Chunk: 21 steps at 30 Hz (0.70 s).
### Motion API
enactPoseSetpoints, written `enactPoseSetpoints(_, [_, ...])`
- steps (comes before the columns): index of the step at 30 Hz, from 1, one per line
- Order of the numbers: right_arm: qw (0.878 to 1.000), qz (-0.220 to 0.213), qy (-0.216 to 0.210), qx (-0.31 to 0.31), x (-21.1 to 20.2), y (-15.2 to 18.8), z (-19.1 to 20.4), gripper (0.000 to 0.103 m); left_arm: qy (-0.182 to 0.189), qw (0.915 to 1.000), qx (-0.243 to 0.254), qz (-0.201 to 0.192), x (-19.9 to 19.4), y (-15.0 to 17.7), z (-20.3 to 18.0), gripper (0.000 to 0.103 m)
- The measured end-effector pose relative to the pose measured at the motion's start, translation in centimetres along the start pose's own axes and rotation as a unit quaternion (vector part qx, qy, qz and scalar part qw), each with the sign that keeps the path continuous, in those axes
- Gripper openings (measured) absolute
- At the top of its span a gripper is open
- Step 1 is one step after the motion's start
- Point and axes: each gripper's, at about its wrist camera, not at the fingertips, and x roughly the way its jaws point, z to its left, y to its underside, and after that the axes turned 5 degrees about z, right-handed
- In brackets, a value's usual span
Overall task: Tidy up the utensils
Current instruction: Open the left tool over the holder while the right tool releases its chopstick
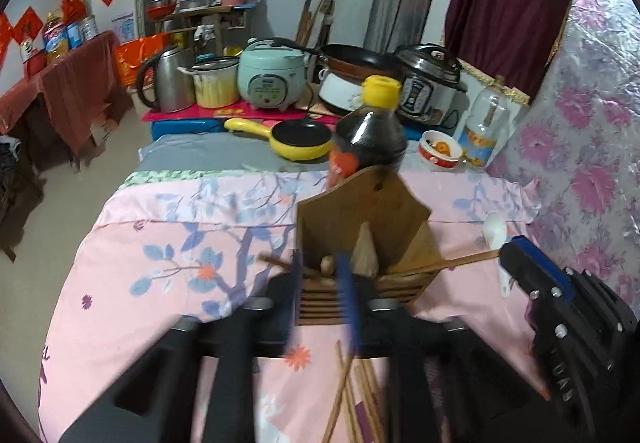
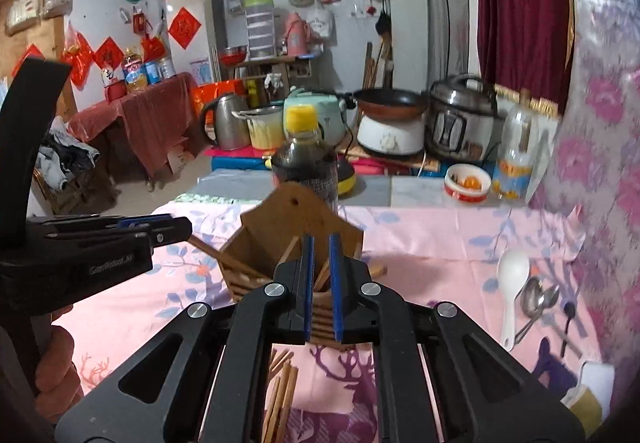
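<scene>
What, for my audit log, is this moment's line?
left tongs: beside brown wooden chopstick holder; right tongs: narrow gap, over holder; white plastic spoon: unsorted
</scene>
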Motion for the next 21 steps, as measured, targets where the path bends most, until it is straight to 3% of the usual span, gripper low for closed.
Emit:
enactPoseSetpoints(1, [1.000, -0.006, -0.004, 0.004, -0.6, 0.1, -0.2, 0.012, -0.009, 0.9999, -0.002, -0.010, -0.5, 0.3, 0.3, 0.063])
enactPoseSetpoints(2, [1.000, -0.011, -0.006, 0.006, -1.2, 0.2, -0.3, 0.013, -0.017, 0.9996, -0.004, -0.023, -1.2, 0.6, 0.6, 0.070])
enactPoseSetpoints(6, [1.000, -0.024, -0.005, 0.007, -3.6, 0.9, -0.3, 0.020, -0.012, 0.9992, -0.015, -0.036, -3.3, 2.0, 1.5, 0.078])
enactPoseSetpoints(14, [0.999, -0.034, -0.005, 0.013, -8.0, 5.5, 0.2, 0.063, -0.026, 0.9988, -0.033, -0.023, -4.9, 7.1, 2.8, 0.089])
enactPoseSetpoints(21, [0.999, -0.011, -0.007, 0.040, -9.3, 10.9, -0.9, 0.075, -0.041, 0.9979, -0.041, 0.028, -3.2, 14.1, 3.8, 0.089])
